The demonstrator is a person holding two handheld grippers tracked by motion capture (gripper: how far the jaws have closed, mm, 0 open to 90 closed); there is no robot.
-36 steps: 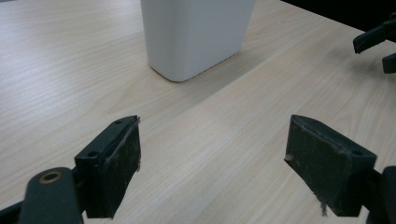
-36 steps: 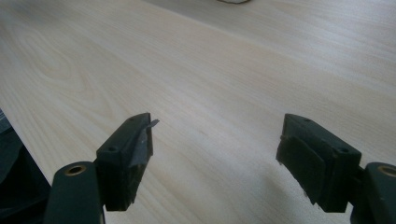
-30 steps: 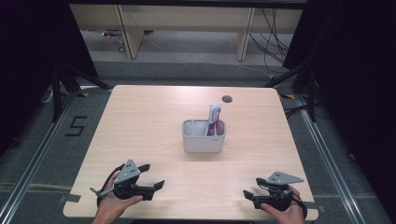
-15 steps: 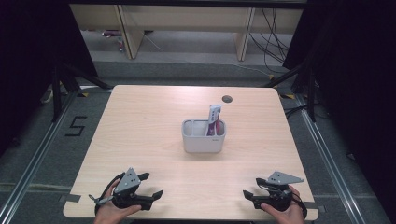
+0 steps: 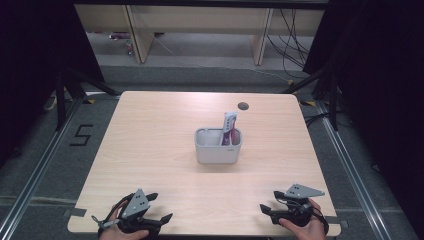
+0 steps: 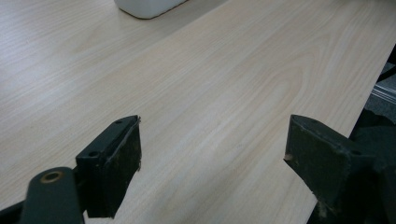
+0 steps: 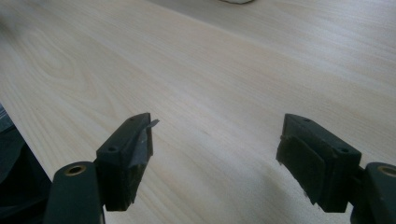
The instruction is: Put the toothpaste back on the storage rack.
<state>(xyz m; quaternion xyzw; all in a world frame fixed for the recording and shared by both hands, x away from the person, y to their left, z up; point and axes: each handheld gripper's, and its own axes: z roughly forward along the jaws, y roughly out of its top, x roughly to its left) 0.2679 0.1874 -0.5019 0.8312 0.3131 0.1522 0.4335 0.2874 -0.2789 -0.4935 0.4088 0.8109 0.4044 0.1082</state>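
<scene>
A pale grey container (image 5: 218, 148) stands at the middle of the wooden table (image 5: 150, 130). A white and pink flat item (image 5: 229, 128) leans upright in its right compartment. My left gripper (image 5: 160, 207) rests at the table's near left corner, held by a hand, its jaws wide apart over bare wood. In the left gripper view it (image 6: 212, 154) is open, with the container's base (image 6: 147, 7) far ahead. My right gripper (image 5: 268, 201) sits at the near right corner, also hand-held and open. In the right gripper view it (image 7: 215, 144) holds nothing.
A dark round hole (image 5: 243, 106) lies in the table behind the container. The table's near edge runs just under both grippers. Metal rails flank the table, a taped "5" (image 5: 80, 135) marks the floor at left, and wooden shelving (image 5: 200, 30) stands beyond.
My left gripper has drawn back toward the near edge of the table. The right gripper and the container have stayed put.
</scene>
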